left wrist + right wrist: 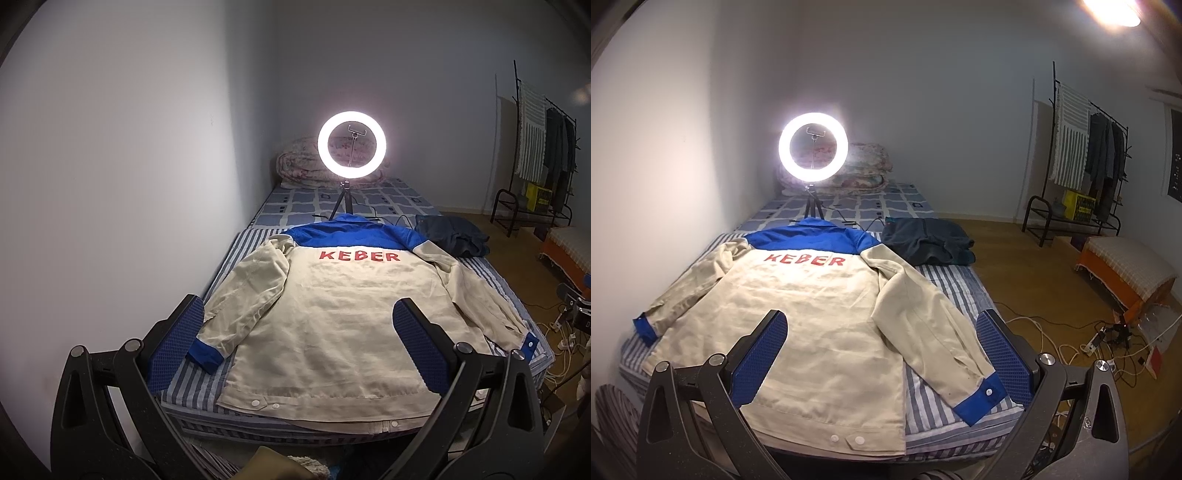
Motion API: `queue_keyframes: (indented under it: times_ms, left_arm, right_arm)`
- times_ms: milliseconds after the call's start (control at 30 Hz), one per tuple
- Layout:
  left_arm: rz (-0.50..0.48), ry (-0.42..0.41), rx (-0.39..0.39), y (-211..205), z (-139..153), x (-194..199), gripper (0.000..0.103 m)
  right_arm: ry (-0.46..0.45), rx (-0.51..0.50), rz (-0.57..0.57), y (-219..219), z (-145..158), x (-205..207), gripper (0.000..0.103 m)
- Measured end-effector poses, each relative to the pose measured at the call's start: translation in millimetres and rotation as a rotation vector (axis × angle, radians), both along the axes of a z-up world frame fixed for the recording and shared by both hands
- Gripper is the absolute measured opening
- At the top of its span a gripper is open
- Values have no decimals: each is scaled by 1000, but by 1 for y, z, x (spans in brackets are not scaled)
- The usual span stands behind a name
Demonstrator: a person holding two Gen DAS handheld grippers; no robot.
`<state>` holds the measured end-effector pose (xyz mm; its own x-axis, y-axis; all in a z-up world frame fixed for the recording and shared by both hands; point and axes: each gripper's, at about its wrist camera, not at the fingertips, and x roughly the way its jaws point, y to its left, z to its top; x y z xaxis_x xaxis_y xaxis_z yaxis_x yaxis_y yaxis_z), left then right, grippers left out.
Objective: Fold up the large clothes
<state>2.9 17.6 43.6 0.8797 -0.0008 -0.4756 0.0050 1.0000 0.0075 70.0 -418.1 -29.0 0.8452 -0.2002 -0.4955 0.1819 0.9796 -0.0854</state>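
— Nearest the camera?
— Both hand-held grippers, left (297, 347) and right (882, 356), jaws spread wide, holding nothing, above the hem.
— And the garment?
— A cream cotton work jacket (332, 317), blue yoke, lies back-up on the striped bed (945, 284), collar far, sleeves splayed; each cuff nearest its own gripper.

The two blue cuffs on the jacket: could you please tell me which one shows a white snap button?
The cuff by the bed's open, floor-side edge shows it; the wall-side cuff shows plain blue on the jacket.
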Motion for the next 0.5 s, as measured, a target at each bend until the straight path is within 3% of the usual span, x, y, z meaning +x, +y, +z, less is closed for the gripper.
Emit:
queue_keyframes:
  times_ms: [500]
  left_arm:
    - [1, -8, 7, -3, 0, -4, 103]
  right_arm:
    - [-1, -1, -1, 1, -1, 0, 102]
